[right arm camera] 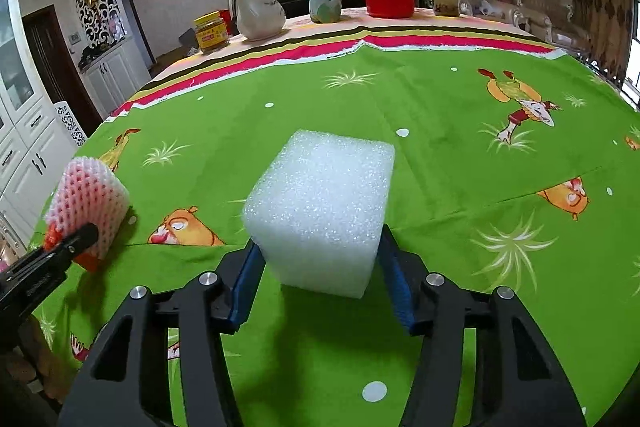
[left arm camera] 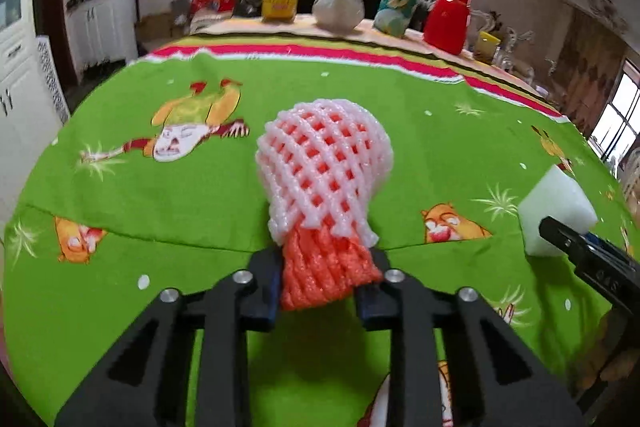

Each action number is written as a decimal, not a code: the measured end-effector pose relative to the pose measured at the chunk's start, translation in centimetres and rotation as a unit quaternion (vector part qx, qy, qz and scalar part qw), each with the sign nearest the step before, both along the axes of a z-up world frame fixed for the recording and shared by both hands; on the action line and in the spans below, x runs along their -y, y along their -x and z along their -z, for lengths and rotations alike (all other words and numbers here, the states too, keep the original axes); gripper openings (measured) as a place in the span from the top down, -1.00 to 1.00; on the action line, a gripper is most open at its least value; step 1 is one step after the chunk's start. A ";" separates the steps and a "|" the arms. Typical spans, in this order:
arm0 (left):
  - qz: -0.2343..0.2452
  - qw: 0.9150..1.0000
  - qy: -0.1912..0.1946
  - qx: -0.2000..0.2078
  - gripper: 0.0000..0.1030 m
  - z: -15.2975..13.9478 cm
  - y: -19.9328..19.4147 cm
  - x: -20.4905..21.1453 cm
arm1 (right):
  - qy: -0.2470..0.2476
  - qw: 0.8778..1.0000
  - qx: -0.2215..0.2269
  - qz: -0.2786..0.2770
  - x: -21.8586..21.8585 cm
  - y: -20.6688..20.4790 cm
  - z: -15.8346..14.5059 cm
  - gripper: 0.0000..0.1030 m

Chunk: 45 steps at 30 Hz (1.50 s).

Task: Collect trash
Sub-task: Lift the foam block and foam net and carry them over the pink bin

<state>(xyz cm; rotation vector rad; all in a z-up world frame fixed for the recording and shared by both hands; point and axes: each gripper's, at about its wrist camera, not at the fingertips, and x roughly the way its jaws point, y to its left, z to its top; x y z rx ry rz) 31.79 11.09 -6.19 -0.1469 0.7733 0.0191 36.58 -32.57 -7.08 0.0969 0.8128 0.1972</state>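
The foam fruit net (left arm camera: 324,163) is white lattice over an orange-red sleeve. The foam block (right arm camera: 320,211) is plain white. The bench cloth (right arm camera: 440,155) is bright green with orange cartoon animals, white dots and a striped border.

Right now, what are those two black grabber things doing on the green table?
A person is picking up trash with a hand-held gripper in each hand. The left hand-held gripper has pinched the orange end of a pink and white foam fruit net. The right hand-held gripper has its blue pads on either side of a white foam block. Both pieces still sit on the green tablecloth.
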 end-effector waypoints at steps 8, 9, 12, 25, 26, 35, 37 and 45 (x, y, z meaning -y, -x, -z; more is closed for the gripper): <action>0.009 0.999 0.020 0.027 0.58 -0.7 0.8 -0.2 | -0.006 1.000 -0.001 0.000 0.0 -0.1 0.0 -0.03; 0.007 0.999 0.020 0.029 0.58 -0.7 0.9 -0.2 | -0.007 1.000 -0.001 0.000 0.0 -0.1 -0.1 -0.03; 0.004 0.999 0.018 0.032 0.58 -0.8 0.9 -0.2 | -0.004 1.000 -0.001 0.000 -0.1 0.0 -0.1 -0.03; 0.000 0.996 -0.057 0.067 0.58 -3.4 4.4 1.9 | -0.017 0.999 0.011 -0.026 -0.5 0.3 -0.4 -0.03; -0.001 0.995 -0.063 0.073 0.58 -3.7 5.1 2.0 | -0.016 0.999 0.012 -0.032 -0.7 0.3 -0.5 -0.03; -0.034 0.992 -0.089 0.086 0.57 -4.6 10.1 0.7 | 0.008 0.988 0.041 -0.147 -3.8 2.5 -2.1 -0.03; -0.039 0.991 -0.091 0.086 0.57 -4.5 11.0 0.4 | 0.004 0.983 0.049 -0.179 -4.7 3.3 -2.9 -0.03; -0.053 0.990 -0.099 0.088 0.57 -4.3 14.1 -0.9 | -0.008 0.965 0.052 -0.258 -7.3 5.7 -4.5 -0.03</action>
